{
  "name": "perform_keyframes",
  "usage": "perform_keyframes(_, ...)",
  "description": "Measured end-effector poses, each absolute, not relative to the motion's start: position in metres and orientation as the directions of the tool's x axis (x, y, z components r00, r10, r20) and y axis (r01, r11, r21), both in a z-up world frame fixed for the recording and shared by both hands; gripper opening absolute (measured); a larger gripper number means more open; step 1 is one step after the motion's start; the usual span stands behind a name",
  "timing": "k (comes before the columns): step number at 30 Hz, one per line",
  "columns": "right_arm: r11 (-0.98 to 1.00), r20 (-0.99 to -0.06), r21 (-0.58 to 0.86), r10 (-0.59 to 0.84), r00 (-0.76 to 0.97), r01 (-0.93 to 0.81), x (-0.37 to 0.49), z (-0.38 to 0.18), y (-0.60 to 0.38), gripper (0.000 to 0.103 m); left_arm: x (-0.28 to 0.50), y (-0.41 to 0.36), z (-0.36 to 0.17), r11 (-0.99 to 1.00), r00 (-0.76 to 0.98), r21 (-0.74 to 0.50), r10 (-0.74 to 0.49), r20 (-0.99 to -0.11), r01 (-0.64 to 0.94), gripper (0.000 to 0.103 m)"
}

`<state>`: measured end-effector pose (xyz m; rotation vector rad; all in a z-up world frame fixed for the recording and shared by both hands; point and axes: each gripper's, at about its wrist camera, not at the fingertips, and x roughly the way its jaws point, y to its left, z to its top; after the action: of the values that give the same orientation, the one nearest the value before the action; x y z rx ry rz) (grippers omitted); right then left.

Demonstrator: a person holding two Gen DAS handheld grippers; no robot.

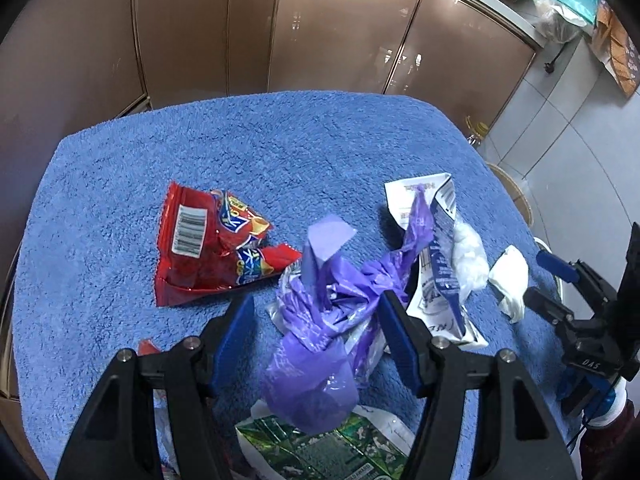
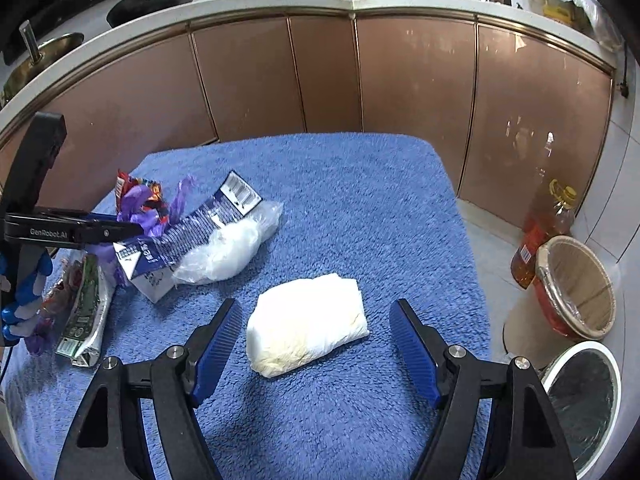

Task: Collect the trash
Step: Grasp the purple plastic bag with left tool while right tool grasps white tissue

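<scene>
On the blue towel (image 2: 360, 200) covering the desk, the trash lies bunched toward the left edge, with one piece apart near the middle. Farthest left sits a red wrapper (image 1: 208, 244), flat and untouched. Beside it the left claw (image 1: 316, 320) stands wide around a purple bag (image 1: 320, 320); the bag's crumpled body rises between the blue pads, none of them visibly pressing it, so this reads as a grasp about to close. A green packet (image 1: 320, 448) lies beneath it at the near edge. Next comes a blue-and-white carton (image 2: 180, 240) with a clear bag (image 2: 228, 252) touching it. Toward the right, the right claw (image 2: 316, 348) is also wide, straddling a white wad (image 2: 304, 324), likely lined up for pickup. Off the right edge, on the floor, a white bin (image 2: 584, 400) stands open, probably the destination.
</scene>
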<state>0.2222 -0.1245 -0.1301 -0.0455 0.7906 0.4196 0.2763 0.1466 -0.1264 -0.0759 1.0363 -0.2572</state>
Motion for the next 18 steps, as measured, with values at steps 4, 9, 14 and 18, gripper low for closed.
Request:
perform_keyframes(4, 0.917, -0.711, 0.136, 0.354, 0.607, -0.376, 0.227, -0.133, -0.126, 0.074, 0.278, 0.146, -0.13, 0.96, 0.472, -0.211, -0.274, -0.838, 0.183, 0.048)
perform_keyframes(9, 0.92, -0.732, 0.157, 0.353, 0.582, -0.36, 0.232, -0.139, -0.128, 0.054, 0.275, 0.143, -0.129, 0.961, 0.481, -0.196, -0.268, -0.835, 0.196, 0.046)
perform_keyframes(14, 0.922, -0.741, 0.167, 0.351, 0.573, -0.349, 0.235, -0.141, -0.129, 0.038, 0.27, 0.146, -0.125, 0.963, 0.498, -0.194, -0.264, -0.826, 0.188, 0.044)
perform_keyframes(18, 0.921, -0.74, 0.164, 0.352, 0.573, -0.354, 0.234, -0.141, -0.128, 0.029, 0.265, 0.154, -0.119, 0.964, 0.52, -0.21, -0.265, -0.812, 0.164, 0.044)
